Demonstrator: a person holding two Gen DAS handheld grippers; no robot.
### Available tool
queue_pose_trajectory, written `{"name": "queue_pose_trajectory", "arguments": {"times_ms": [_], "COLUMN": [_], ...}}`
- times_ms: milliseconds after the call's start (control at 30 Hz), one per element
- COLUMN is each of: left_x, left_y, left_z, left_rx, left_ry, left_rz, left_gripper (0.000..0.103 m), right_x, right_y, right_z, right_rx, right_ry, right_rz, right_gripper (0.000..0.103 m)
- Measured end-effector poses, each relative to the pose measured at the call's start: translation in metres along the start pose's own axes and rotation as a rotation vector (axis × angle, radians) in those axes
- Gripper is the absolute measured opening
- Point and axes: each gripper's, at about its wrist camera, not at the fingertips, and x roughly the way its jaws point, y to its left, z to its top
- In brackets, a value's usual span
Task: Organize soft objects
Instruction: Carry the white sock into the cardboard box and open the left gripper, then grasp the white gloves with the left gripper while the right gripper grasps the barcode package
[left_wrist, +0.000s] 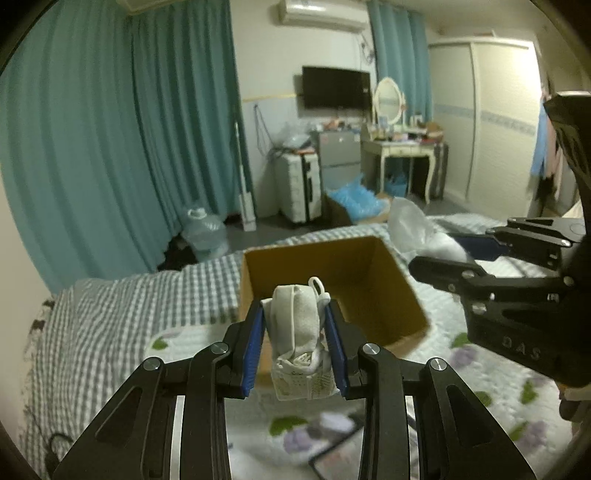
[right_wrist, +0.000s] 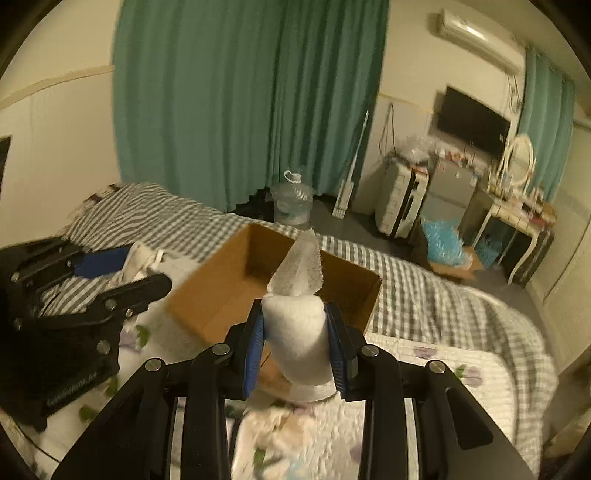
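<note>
While both claws hang over the cardboard box (left_wrist: 388, 295) on the bed, left gripper (left_wrist: 295, 343) is clenched on a rolled sock bundle (left_wrist: 295, 325), right gripper (right_wrist: 297, 343) on 1 white plush wad (right_wrist: 295, 332); light, squashy, non-slip, so mid-body pinch holds fine

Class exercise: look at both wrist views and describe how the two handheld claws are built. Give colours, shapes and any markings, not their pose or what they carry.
Both the left claw and the right claw are matte black linkage frames with slotted cut-outs and round silver pivot screws. Each finger carries a flat blue pad. White lettering is printed on each body, too blurred to read with certainty. No cables or sleeves show.
</note>
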Motion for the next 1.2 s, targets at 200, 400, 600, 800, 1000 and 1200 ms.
{"name": "queue_pose_trajectory", "arguments": {"times_ms": [200,400,600,800,1000,1200], "left_x": [0.078,0.128,0.127,0.08,-0.014,-0.104], "left_y": [-0.004,-0.009,-0.005,0.006,0.017,0.027], "left_z": [-0.007,-0.017,-0.012,0.007,0.02,0.006], "left_rx": [0.008,0.0,-0.034,-0.032,-0.011,-0.055], "left_ry": [0.067,0.116,0.089,0.008,-0.125,-0.23], "left_rz": [0.008,0.023,0.032,0.085,0.09,0.109], "left_gripper": [0.031,0.035,0.075,0.075,0.096,0.097], "right_x": [0.075,0.1,0.084,0.028,-0.069,-0.136], "right_y": [-0.025,-0.041,-0.051,-0.039,-0.008,0.029], "right_z": [-0.011,-0.026,-0.024,-0.011,0.001,-0.037], "right_rx": [0.014,0.025,0.056,0.034,-0.028,-0.059], "right_ry": [0.054,0.075,0.06,0.02,-0.063,-0.105], "right_rz": [0.032,0.049,0.048,0.019,-0.053,-0.094], "right_gripper": [0.031,0.033,0.073,0.082,0.096,0.101]}}
